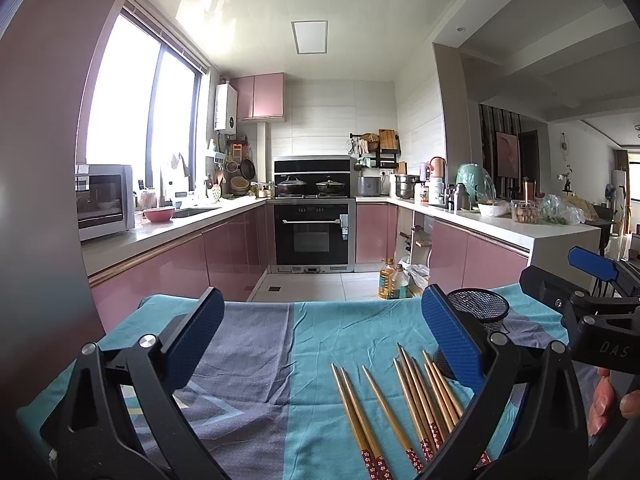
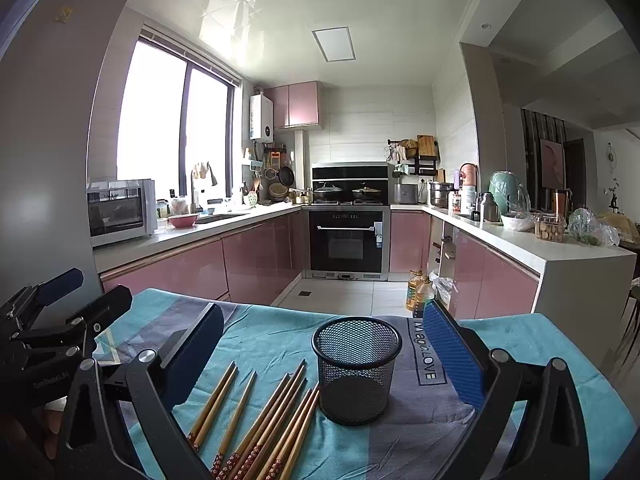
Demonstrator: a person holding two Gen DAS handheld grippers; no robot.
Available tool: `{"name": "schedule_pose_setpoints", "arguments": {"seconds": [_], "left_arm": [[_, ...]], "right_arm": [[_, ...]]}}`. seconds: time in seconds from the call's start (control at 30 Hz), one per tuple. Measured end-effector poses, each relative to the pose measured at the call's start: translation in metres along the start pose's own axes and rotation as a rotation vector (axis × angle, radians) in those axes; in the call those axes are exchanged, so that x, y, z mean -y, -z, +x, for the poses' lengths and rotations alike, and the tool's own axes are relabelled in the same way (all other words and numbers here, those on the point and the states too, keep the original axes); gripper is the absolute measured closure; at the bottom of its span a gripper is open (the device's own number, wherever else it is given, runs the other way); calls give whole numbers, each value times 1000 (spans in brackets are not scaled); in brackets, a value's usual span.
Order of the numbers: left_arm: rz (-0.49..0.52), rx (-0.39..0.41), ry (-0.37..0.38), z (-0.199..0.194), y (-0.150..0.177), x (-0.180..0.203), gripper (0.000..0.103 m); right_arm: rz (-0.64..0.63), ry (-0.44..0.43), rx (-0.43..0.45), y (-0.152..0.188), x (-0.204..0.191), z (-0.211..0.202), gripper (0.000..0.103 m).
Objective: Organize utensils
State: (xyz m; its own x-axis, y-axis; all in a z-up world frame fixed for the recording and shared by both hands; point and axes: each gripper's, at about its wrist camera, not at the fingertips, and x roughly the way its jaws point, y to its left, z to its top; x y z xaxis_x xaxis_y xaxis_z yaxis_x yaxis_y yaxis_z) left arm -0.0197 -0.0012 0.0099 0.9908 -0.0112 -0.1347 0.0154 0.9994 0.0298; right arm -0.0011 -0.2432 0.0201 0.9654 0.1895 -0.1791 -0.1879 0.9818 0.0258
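Chopsticks [image 2: 256,420]: about ten wooden sticks with red patterned butt ends, lying flat on the cloth; the right wrist view shows two lying apart on the left, one on its own, then a tight fan of roughly seven; the exact count in the fan is hard to tell where they overlap.
Chopstick tips: point away from the cameras, toward the kitchen.
Mesh cup [image 2: 357,370]: one, black wire mesh, upright, nothing visible inside; just beside the right edge of the chopstick fan, the nearest stick almost touching its base.
Cloth [image 2: 272,344]: one, teal and grey-blue panels, covering the surface under everything; printed lettering shows on a grey band right of the cup.
Left hand-held gripper [image 1: 320,344]: one, jaws spread wide and released, holding nothing; the chopsticks lie on the cloth below, between its blue pads and toward the right one.
Right hand-held gripper [image 2: 326,350]: one, jaws spread wide and released, nothing grasped; the mesh cup stands on the cloth between its pads, touching neither.
Fingers [image 1: 604,400]: a person's fingers show at the right edge of the left wrist view, behind the other tool.
Oil bottles [image 2: 418,290]: two, on the floor beyond the cloth's far edge.
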Motion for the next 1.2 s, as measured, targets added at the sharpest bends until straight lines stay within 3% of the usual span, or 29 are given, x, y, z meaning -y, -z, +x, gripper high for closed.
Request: {"name": "schedule_pose_setpoints", "arguments": {"seconds": [1.2], "left_arm": [[-3,-10,-10,1,-3,3,6]], "right_arm": [[10,24,-1,1,2,3,6]]}}
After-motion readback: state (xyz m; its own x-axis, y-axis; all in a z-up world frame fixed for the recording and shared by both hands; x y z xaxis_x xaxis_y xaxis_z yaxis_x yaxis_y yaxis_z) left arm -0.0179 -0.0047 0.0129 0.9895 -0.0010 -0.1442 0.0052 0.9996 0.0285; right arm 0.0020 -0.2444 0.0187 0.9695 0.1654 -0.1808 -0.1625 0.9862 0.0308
